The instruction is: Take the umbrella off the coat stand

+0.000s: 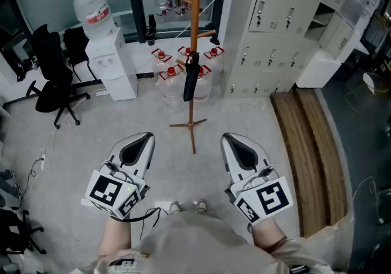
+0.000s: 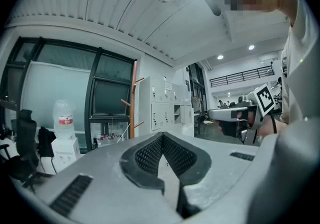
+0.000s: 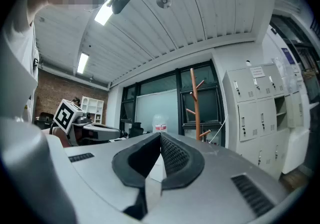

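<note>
**Both grippers shut and empty, umbrella on the stand**

The head view looks down on the whole scene. A black folded umbrella (image 1: pixel 190 80) hangs upright against the pole of the wooden stand (image 1: pixel 195 16), about halfway up it. Water jugs (image 1: pixel 166 77) crowd the floor behind the stand's base. A dispenser (image 1: pixel 113 62) stands to the left and grey lockers (image 1: pixel 281 22) to the right. The left gripper (image 1: pixel 147 137) and right gripper (image 1: pixel 226 137) are held side by side near the person's body, both pointing at the stand and well apart from it.

Only the head view shows the umbrella. In each gripper view the gripper's own body hides the stand's lower part, so just the upper pole and pegs show (image 2: pixel 134 99).

The gripper views give the jaws close up. On each gripper the ribbed pads (image 2: pixel 150 154) meet at the tips with nothing between them. Each gripper view also catches the other gripper out to its side, with its marker cube (image 3: pixel 65 115).
</note>
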`<state>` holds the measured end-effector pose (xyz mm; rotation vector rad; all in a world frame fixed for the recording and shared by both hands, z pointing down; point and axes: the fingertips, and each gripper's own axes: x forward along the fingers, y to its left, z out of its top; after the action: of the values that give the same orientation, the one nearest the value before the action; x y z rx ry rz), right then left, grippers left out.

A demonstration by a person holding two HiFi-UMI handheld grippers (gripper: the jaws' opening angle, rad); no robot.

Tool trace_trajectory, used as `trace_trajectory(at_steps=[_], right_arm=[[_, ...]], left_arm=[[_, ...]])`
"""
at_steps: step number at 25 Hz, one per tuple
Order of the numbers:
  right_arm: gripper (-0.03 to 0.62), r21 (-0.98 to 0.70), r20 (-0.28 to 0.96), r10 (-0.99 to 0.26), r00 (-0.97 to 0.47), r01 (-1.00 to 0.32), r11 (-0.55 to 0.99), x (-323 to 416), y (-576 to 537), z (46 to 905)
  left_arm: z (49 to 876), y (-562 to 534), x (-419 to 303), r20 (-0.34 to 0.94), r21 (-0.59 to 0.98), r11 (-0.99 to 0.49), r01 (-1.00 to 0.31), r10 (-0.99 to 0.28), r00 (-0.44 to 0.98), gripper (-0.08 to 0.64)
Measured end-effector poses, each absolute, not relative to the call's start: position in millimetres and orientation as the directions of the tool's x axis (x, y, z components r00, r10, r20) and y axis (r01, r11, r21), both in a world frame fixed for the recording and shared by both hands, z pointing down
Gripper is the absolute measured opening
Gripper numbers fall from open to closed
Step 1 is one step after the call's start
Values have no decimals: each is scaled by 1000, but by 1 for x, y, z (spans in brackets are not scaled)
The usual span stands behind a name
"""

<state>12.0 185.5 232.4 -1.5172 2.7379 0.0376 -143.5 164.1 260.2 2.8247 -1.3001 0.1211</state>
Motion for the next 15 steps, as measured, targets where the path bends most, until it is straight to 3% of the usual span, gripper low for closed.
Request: trace_trajectory(at_steps=[15], right_arm=[[8, -25, -28, -864, -503, -864, 503, 16, 190, 237]], left_arm=[[260, 173, -143, 83, 1, -657, -754, -751, 655, 8]])
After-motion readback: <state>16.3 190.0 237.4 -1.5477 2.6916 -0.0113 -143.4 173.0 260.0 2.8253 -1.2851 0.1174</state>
